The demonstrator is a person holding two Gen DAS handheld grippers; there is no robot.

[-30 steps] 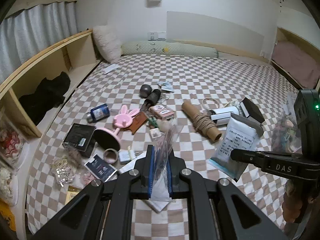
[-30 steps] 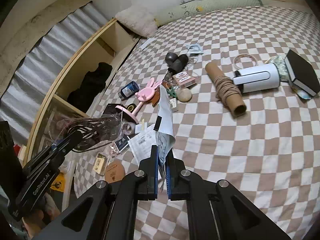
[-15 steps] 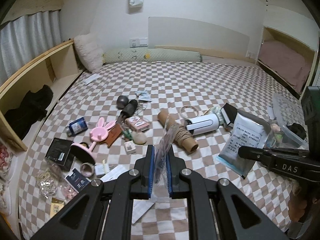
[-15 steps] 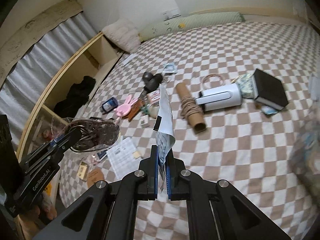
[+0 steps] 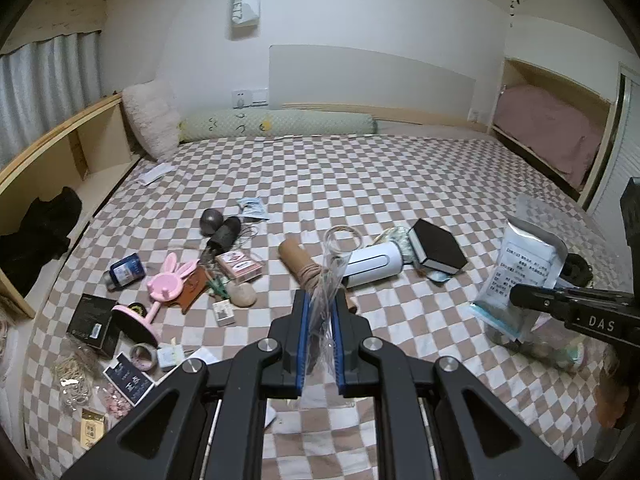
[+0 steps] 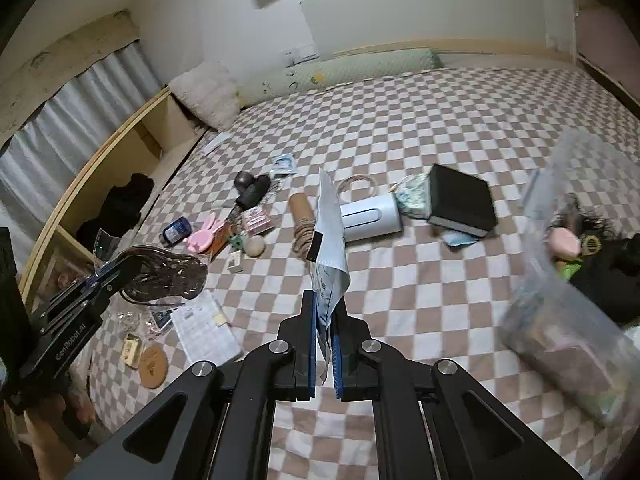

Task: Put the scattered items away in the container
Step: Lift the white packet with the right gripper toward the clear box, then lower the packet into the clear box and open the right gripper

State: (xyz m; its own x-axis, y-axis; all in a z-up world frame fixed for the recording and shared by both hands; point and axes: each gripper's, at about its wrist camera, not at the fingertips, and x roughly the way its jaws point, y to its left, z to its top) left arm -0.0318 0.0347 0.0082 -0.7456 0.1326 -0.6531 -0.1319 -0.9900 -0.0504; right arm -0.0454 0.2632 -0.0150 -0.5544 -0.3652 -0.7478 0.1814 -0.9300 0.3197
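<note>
The right gripper (image 6: 324, 344) pinches the lower edge of a flat white-and-grey printed pouch (image 6: 329, 240), which stands upright above the brown-and-white checked bedspread (image 6: 420, 280). At the left, the left gripper (image 6: 116, 270) clamps a clear plastic bag of dark coiled cords (image 6: 166, 276). A blurred clear plastic container (image 6: 560, 320) sits at the right edge, near a black book (image 6: 460, 200) and a white cylinder (image 6: 370, 218).

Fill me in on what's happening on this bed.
A person is tidying clutter off a checkered bed with two tools. The left hand-held gripper is shut on a clear plastic bag of dark, stringy contents. The right hand-held gripper is shut on a white printed pouch, held above the bedding. A clear container, partly filled, sits at the right. The pink bunny mirror, white cylinder and black box lie on the bed.
</note>
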